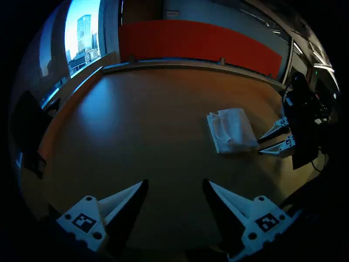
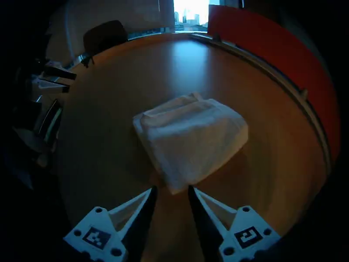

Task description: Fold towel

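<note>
The towel point(image 2: 192, 139) lies as a compact, layered rectangle on the wooden worktop point(image 2: 244, 65), toward the side where you hold the right gripper point(image 2: 171, 190). Judging by that shape, you are late in the fold, with at most one more halving or a tidy-up left. In the right gripper view, its fingers are slightly parted with only a narrow gap between them. Their tips sit just at the towel's near corner and pinch nothing. The left gripper view shows that same gripper point(image 1: 266, 142) just beside the towel's point(image 1: 233, 130) edge, fingers apart. Your left gripper point(image 1: 174, 182) is spread wide and empty over bare worktop point(image 1: 144, 113), well apart from the towel. The far edge of the bundle looks a little bunched, with loose folds near the top. If you mean to fold again, the next move calls for easing the right fingers around the near corner so they catch every layer, not just the top one. Then bring the left gripper across to take the neighbouring corner, so both lift together and the edge carries over evenly. If you judge it done, square up that bunched edge and draw the gripper back without dragging the cloth.
</note>
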{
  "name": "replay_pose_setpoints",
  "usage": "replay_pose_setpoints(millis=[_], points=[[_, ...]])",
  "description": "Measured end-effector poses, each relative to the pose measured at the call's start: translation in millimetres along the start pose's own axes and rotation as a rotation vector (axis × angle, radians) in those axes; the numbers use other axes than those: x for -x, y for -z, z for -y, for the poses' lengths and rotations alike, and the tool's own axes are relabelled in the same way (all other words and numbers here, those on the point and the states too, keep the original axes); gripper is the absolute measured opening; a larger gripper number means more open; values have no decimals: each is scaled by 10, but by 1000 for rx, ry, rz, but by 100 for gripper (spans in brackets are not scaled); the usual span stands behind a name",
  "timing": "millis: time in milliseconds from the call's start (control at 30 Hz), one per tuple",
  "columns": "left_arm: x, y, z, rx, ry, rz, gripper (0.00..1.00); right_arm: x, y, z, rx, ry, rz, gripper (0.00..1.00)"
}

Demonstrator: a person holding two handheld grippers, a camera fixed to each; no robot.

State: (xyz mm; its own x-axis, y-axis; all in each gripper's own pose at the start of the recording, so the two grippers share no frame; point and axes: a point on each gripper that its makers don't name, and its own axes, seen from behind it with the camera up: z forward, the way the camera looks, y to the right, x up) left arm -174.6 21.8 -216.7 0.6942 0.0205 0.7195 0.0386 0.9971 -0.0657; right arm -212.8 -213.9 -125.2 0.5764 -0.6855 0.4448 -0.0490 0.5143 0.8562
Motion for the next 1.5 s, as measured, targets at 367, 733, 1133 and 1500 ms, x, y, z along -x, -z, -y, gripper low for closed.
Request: replay_pose_setpoints(millis=[367, 733, 1133, 1500], points=[[-1, 12, 29, 0, -1, -1, 92, 43, -43, -33, 28, -38, 1, 34], [17, 8, 36, 5, -6, 2, 92, 44, -72, -85, 54, -65, -4, 9], [-3, -12, 5, 19, -11, -6, 92, -256, 102, -146, 66, -51, -49, 4], [-257, -65, -63, 46, -19, -61, 92, -1173, 603, -447, 103, 41, -164, 4]])
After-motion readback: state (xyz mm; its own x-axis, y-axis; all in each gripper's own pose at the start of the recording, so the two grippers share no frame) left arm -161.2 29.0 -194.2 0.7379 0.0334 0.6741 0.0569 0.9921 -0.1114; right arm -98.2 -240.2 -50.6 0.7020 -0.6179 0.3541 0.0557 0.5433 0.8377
